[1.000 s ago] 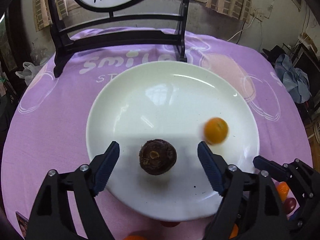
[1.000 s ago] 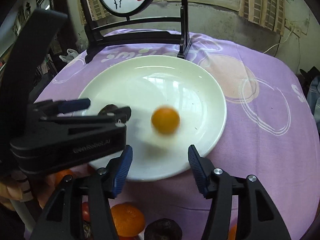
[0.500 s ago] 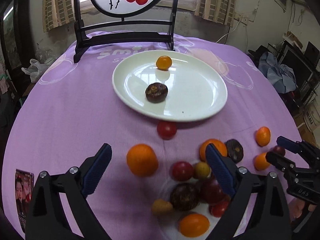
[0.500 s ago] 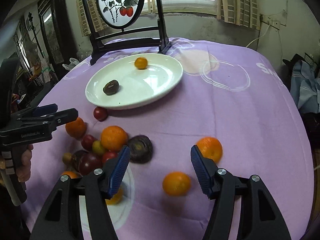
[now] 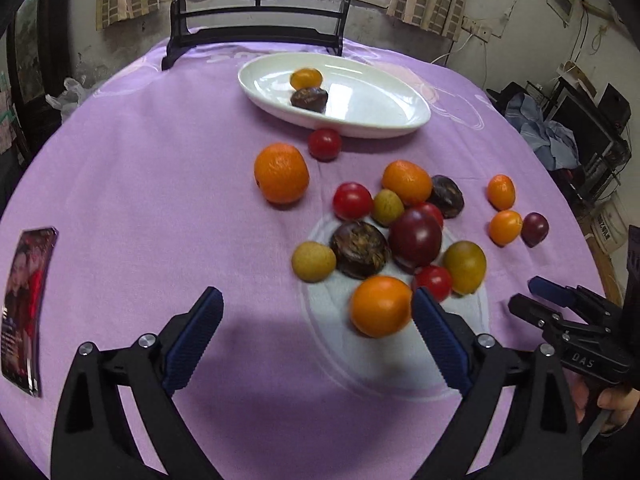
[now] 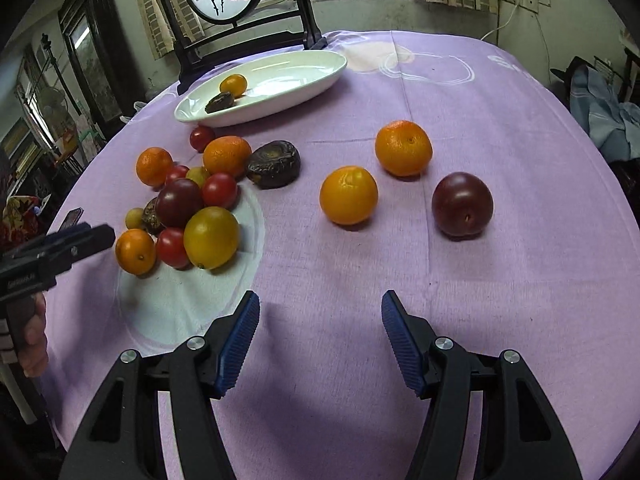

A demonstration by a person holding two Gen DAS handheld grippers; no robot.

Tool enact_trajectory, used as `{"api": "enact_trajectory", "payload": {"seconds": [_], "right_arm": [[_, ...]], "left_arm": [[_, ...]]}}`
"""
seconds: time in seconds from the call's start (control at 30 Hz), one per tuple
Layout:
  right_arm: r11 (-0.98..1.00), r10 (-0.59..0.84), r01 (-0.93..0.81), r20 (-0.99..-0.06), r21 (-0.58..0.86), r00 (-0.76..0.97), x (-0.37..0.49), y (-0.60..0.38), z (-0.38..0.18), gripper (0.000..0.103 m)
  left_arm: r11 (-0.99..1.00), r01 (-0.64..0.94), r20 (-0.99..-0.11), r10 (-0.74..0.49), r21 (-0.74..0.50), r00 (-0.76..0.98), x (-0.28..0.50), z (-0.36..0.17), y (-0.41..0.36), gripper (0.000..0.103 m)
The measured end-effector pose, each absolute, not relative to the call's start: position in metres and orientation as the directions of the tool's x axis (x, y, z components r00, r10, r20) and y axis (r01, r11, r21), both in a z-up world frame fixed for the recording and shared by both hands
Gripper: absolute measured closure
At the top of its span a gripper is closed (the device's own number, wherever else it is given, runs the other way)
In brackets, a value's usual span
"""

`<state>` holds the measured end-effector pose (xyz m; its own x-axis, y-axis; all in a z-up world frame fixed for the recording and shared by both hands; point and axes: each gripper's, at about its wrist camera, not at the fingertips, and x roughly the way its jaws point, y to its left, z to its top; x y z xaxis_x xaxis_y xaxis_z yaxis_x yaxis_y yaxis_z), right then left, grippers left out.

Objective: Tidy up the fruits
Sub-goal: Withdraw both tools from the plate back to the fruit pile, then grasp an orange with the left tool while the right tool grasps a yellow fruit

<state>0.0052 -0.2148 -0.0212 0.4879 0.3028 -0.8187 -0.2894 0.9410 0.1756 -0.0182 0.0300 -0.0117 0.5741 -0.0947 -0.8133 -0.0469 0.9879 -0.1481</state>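
Note:
A white plate (image 5: 400, 120) (image 6: 320, 72) at the far side of the purple cloth holds a small orange fruit (image 5: 306, 78) and a dark brown fruit (image 5: 309, 99). Nearer lies a loose heap of fruits. My left gripper (image 5: 316, 308) is wide open over the cloth, and an orange fruit (image 5: 380, 306) lies just inside its right finger, untouched. My right gripper (image 6: 320, 304) (image 5: 526, 294) is open and empty, and beyond it are two oranges (image 6: 348, 195) (image 6: 403, 148) and a dark plum (image 6: 462, 204). The left gripper (image 6: 98, 232) shows at the left edge beside the heap.
A black wooden stand (image 5: 256, 20) with a round painted panel rises behind the plate. A photo card (image 5: 24, 312) lies at the cloth's left edge. A big orange (image 5: 281, 173) and a red tomato (image 5: 325, 143) sit between heap and plate. Clutter fills the room at the right.
Both grippers have drawn back from the plate to the near side of the table. The small orange fruit rolled across the plate and came to rest. The left jaws stand wider.

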Motion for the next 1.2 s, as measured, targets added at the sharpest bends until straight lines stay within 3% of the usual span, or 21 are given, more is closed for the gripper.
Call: {"api": "enact_trajectory", "payload": {"seconds": [0.37,0.5,0.53,0.6,1.07,1.2], "right_arm": [[0.936,0.310,-0.307,-0.810,0.170,0.498,0.002,-0.215,-0.020,0.039],[0.937,0.314,-0.301,-0.807,0.177,0.501,0.003,-0.218,-0.019,0.039],[0.937,0.314,-0.301,-0.807,0.179,0.500,0.003,-0.218,-0.018,0.039],[0.937,0.313,-0.304,-0.808,0.175,0.500,0.003,-0.217,-0.018,0.039],[0.894,0.230,-0.449,-0.857,-0.002,0.460,0.006,-0.154,-0.022,0.039],[0.873,0.239,-0.488,-0.862,-0.011,0.446,0.013,-0.138,-0.022,0.052]], "left_arm": [[0.996,0.023,-0.843,-0.088,-0.089,0.531,-0.009,-0.030,-0.001,0.011],[0.997,0.034,-0.848,-0.072,-0.064,0.524,-0.001,-0.035,-0.008,0.037],[0.998,0.036,-0.844,-0.061,-0.050,0.532,0.000,-0.034,-0.009,0.051],[0.994,0.082,-0.851,-0.099,-0.067,0.515,0.001,-0.033,-0.014,0.064],[0.990,0.085,-0.844,-0.139,-0.111,0.518,-0.011,-0.027,0.002,0.064],[0.988,0.079,-0.843,-0.152,-0.130,0.516,-0.012,-0.029,0.008,0.064]]}}
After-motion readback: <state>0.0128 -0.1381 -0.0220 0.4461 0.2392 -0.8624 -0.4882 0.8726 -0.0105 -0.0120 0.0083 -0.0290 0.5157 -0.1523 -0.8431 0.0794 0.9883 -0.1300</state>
